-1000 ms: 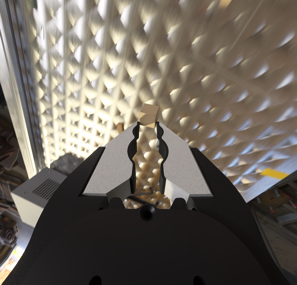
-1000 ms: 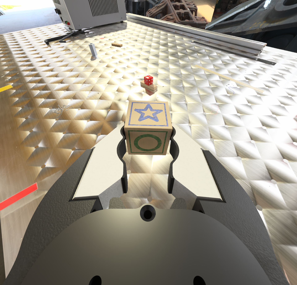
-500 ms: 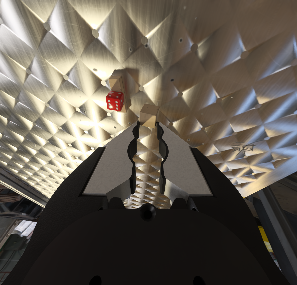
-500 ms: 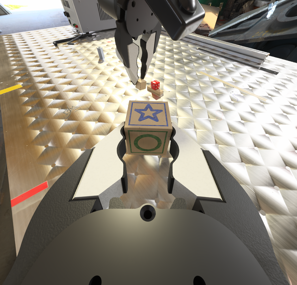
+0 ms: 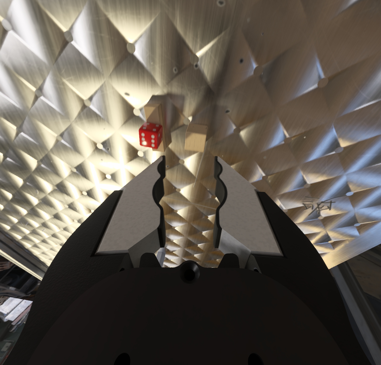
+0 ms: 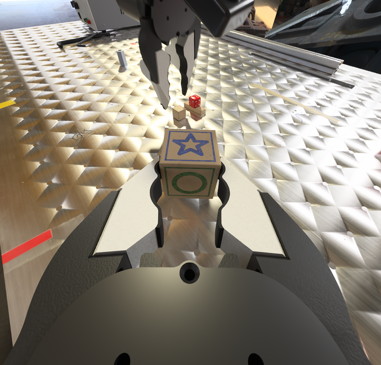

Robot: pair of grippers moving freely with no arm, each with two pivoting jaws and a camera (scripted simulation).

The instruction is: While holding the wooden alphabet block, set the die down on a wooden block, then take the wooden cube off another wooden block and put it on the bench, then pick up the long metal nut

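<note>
My right gripper [image 6: 189, 163] is shut on the wooden alphabet block [image 6: 189, 163], star face up, held above the metal bench [image 6: 268, 169]. Ahead, the red die [image 6: 194, 101] sits on a flat wooden block [image 6: 195, 109]. The small wooden cube [image 6: 179, 112] rests on the bench just left of that block. My left gripper [image 6: 175, 99] hangs open and empty just above the cube. In the left wrist view my left gripper [image 5: 189, 159] is open, with the cube [image 5: 195, 139] beyond its tips and the die [image 5: 150, 137] on its block [image 5: 156, 120] to the left. The long metal nut [image 6: 122, 58] stands upright far left.
A grey power supply box [image 6: 103, 6] with black cables [image 6: 86, 39] stands at the bench's back left. Metal rails [image 6: 288, 60] lie along the back right edge. Red tape [image 6: 26, 245] and yellow tape [image 6: 7, 103] mark the left side.
My left gripper has opened and let go of the wooden cube, which now rests on the bench beside the die's block. The left gripper has lifted slightly. My right gripper has moved closer.
</note>
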